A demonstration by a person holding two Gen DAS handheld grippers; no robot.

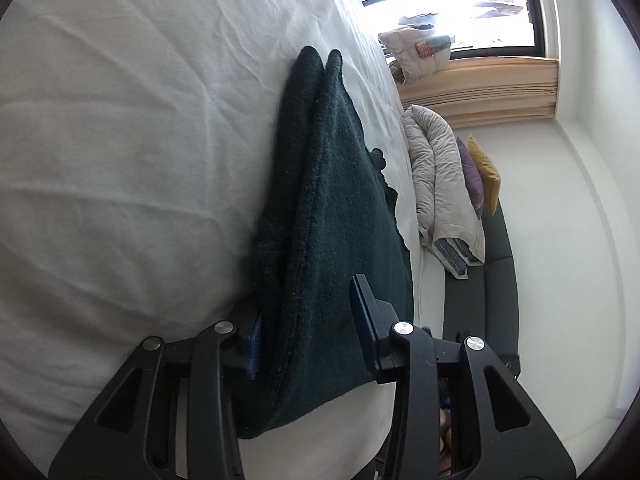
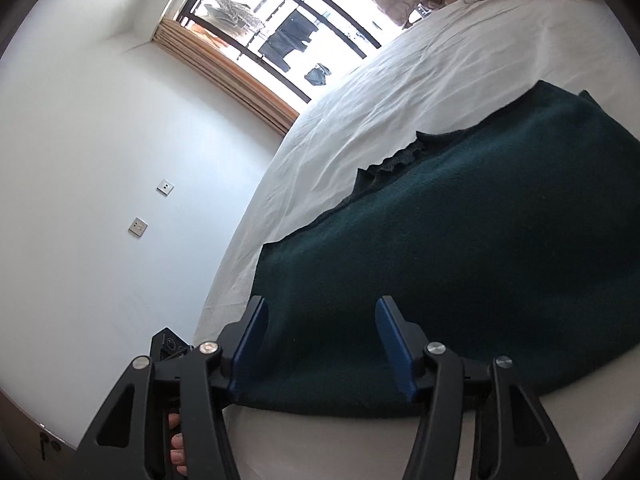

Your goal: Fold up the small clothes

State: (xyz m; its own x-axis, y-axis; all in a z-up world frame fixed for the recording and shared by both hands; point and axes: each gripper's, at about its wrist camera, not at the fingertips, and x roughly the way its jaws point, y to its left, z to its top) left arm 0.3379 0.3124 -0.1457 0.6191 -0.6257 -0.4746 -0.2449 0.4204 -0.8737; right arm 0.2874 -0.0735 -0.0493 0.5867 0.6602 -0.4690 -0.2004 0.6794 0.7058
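Fuzzy dark-green knit garment [image 1: 320, 200], wrinkled white sheet [image 1: 120, 140]

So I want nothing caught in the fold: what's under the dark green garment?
Only the white bedsheet shows around the dark green garment. Whatever lies directly beneath it, or between its folded layers, is covered.

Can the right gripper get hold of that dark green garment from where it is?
Probably yes: the right gripper already straddles the near edge of the dark green garment, jaws apart, nothing in between.

Bright daylight, blown-out glare at the window [image 1: 460, 8], strong fisheye bending at edges.
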